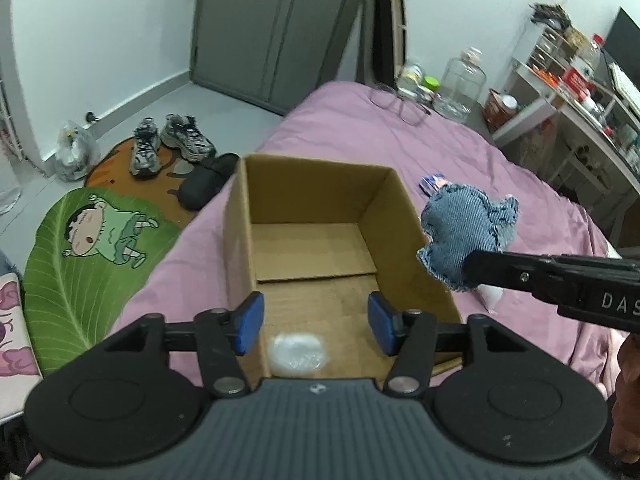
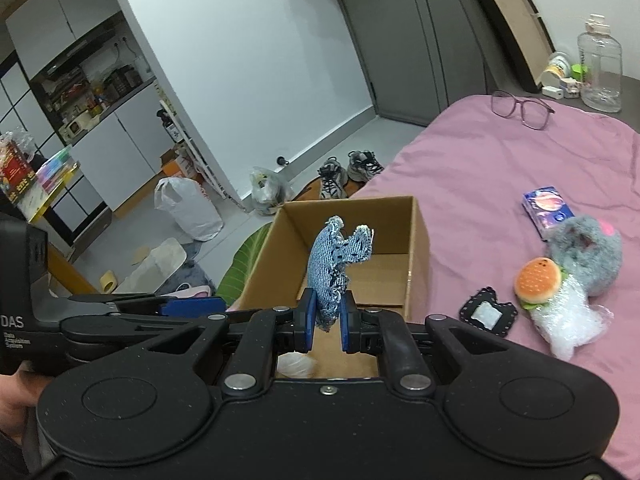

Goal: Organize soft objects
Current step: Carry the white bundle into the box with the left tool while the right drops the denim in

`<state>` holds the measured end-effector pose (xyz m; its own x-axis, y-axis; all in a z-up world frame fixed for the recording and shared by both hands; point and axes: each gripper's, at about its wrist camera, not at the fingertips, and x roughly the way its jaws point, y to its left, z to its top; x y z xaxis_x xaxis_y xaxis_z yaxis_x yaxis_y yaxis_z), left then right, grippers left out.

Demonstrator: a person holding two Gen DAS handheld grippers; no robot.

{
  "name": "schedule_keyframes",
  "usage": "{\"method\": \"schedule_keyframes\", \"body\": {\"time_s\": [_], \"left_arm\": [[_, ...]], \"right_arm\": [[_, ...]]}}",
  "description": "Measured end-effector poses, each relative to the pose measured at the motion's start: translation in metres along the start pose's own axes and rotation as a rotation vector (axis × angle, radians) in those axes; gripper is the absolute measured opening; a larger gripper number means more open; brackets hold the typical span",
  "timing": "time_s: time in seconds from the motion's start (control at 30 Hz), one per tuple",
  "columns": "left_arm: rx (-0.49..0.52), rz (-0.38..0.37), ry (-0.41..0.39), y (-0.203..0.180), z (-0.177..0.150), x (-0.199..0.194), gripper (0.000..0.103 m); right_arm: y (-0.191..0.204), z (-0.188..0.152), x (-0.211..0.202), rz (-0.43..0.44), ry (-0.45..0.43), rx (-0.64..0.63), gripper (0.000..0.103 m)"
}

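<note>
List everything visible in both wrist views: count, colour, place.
cardboard box: 1, brown, on bed, open
white bag: 1, clear-white, inside box, near end
denim toy: 1, blue, held over box
bed cover: 1, pink
glasses: 1, dark frame, far end of bed
blue packet: 1, on bed
grey plush: 1, beside packet
burger toy: 1, orange, on bed
black patch: 1, right of box
sneakers: 2, grey, floor
leaf mat: 1, green, floor
left claw: open, empty, over box
right claw: shut on denim toy
</note>
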<state>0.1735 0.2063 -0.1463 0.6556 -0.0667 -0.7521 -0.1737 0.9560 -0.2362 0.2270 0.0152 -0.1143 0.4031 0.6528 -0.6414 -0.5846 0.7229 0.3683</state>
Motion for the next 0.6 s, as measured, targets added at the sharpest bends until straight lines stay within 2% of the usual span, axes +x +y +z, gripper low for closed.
{"method": "schedule_keyframes", "body": {"time_s": [0.13,0.23,0.33,0.53,0.6], "left_arm": [[-0.025,0.015,-0.026,0.007,0.0,-0.012,0.06],[-0.033,0.028,-0.031,0.01,0.002,-0.019,0.061],[-0.034,0.042,-0.036,0.01,0.003,-0.025,0.061],[-0.036,0.052,-0.043,0.009,0.003,-0.032,0.061],[-0.035,0.053,-0.041,0.007,0.003,-0.034,0.064]], "right_arm": [[0.008,0.0,0.005,0.041,0.021,0.001,0.013],[0.014,-0.001,0.008,0.064,0.046,-0.02,0.022],[0.013,-0.001,0.004,0.071,0.053,-0.016,0.026],[-0.002,0.001,-0.017,0.037,0.035,-0.009,0.029],[-0.008,0.001,-0.025,0.023,0.028,-0.007,0.03]]}}
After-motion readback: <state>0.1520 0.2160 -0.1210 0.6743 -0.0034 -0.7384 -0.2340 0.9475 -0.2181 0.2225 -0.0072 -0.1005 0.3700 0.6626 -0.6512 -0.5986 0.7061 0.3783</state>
